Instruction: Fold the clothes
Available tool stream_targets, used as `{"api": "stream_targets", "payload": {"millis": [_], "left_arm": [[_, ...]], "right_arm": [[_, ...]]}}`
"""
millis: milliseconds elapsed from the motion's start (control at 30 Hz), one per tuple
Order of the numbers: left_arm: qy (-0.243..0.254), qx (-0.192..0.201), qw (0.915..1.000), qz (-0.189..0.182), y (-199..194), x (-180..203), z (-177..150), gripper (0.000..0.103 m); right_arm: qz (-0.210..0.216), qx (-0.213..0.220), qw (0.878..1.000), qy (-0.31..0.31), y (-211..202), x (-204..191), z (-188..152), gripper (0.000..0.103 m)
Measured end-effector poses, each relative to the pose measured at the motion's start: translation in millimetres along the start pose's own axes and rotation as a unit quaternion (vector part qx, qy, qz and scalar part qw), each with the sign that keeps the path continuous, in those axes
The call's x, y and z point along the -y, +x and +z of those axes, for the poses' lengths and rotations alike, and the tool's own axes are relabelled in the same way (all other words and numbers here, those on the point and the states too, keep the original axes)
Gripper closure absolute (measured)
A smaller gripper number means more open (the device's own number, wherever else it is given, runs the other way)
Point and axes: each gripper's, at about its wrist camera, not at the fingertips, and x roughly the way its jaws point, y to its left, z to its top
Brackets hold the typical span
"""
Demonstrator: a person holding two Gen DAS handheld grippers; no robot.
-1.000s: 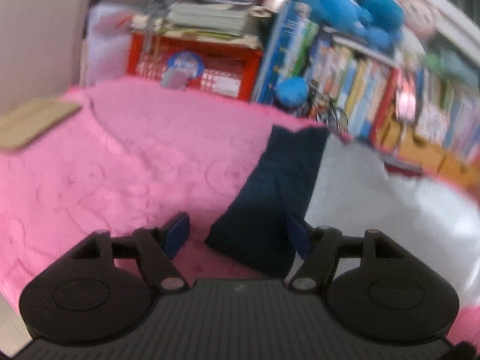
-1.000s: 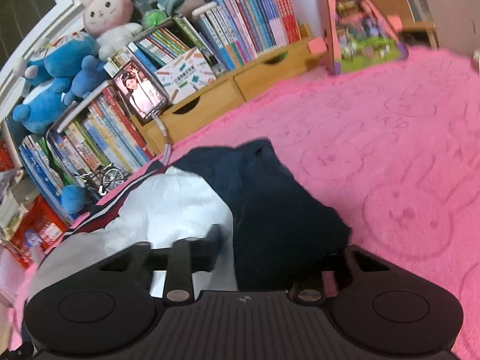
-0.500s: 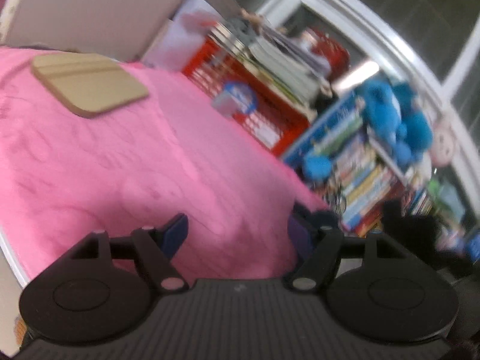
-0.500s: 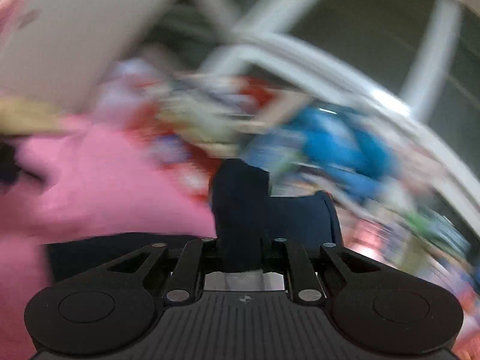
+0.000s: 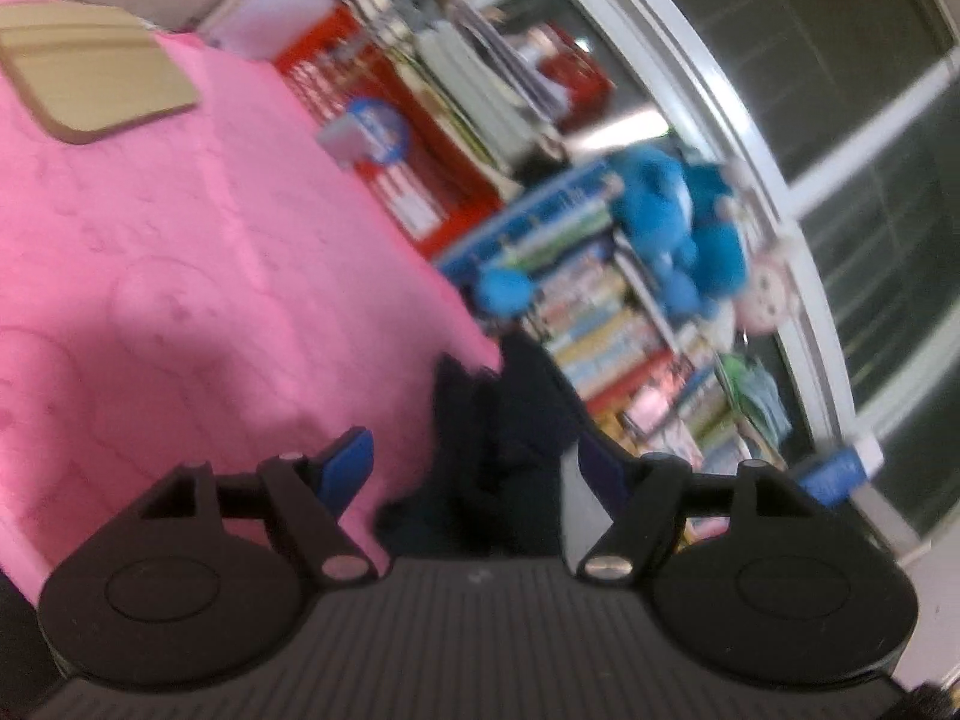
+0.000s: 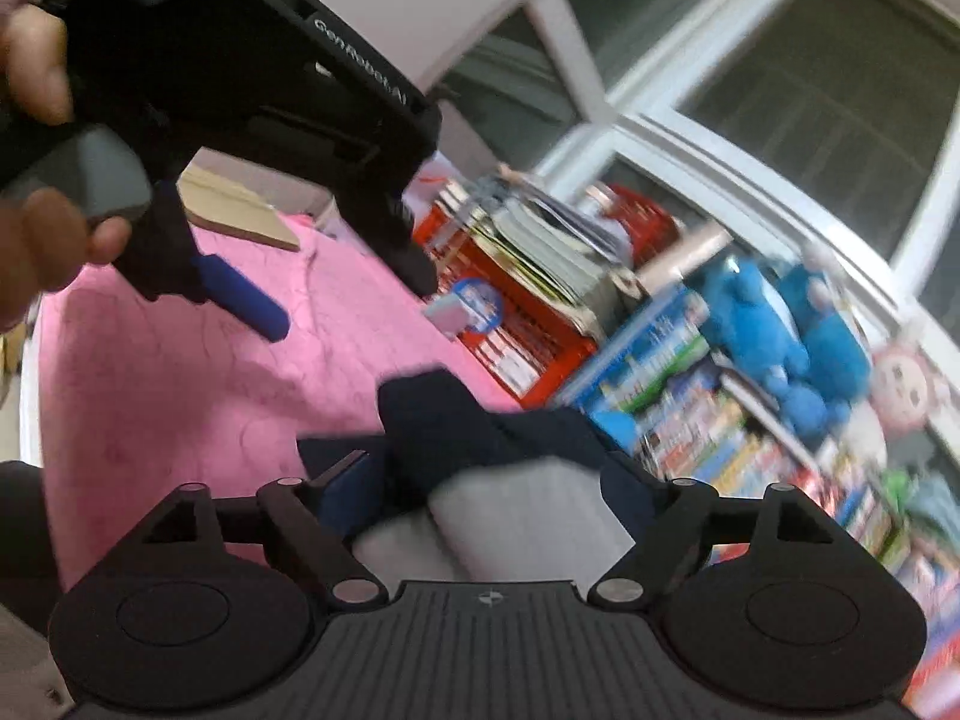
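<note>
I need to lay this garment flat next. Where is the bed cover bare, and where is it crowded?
Bare pink textured bed cover stretches between the tan flat board at its far corner and the dark navy and white garment. The left tool hangs over that patch. Past the edge it is crowded: red plastic crate, colourful books, blue plush toy.

Indoor light, dark panes, motion blur in both views

Left wrist view: the books [image 5: 606, 306] and blue toy [image 5: 678, 228] are smeared; the blanket [image 5: 180, 228] glows bright pink, with a soft shadow low at the left; a pale glare streak crosses the window frame [image 5: 744, 138]; the garment [image 5: 498, 438] is a near-black mass without detail. Right wrist view: shelf [image 6: 708, 414] streaked, the gripper body sharper; fisheye bends the frames at the edges; the hand [image 6: 36, 192] at the left rim lies in shade.
</note>
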Motion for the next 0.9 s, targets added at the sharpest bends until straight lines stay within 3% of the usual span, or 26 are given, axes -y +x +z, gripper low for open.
{"api": "stream_targets", "payload": {"millis": [167, 367, 467, 567, 700, 767, 900], "left_arm": [[0.013, -0.042, 0.9989, -0.018, 6, 16, -13, 0.027], [0.02, -0.085, 0.9961, -0.007, 33, 34, -34, 0.023], [0.038, -0.076, 0.9961, 0.021, 51, 44, -40, 0.012], [0.06, -0.06, 0.9948, 0.055, 68, 50, -43, 0.012], [0.058, -0.02, 0.9947, 0.083, 76, 48, -42, 0.011], [0.06, -0.009, 0.9952, 0.077, 79, 48, -45, 0.002], [0.116, -0.015, 0.9878, 0.103, 88, 60, -56, 0.002]], "right_arm": [[-0.045, -0.049, 0.994, 0.092, -26, 32, -35, 0.019], [-0.07, -0.11, 0.962, 0.24, -32, 78, -77, 0.02], [-0.066, -0.12, 0.957, 0.254, -22, 87, -83, 0.02], [-0.06, -0.132, 0.956, 0.255, -6, 90, -86, 0.024], [-0.03, -0.145, 0.947, 0.285, 5, 101, -89, 0.054], [-0.021, -0.151, 0.939, 0.307, 7, 107, -93, 0.056], [-0.022, -0.153, 0.933, 0.324, 7, 109, -97, 0.056]]}}
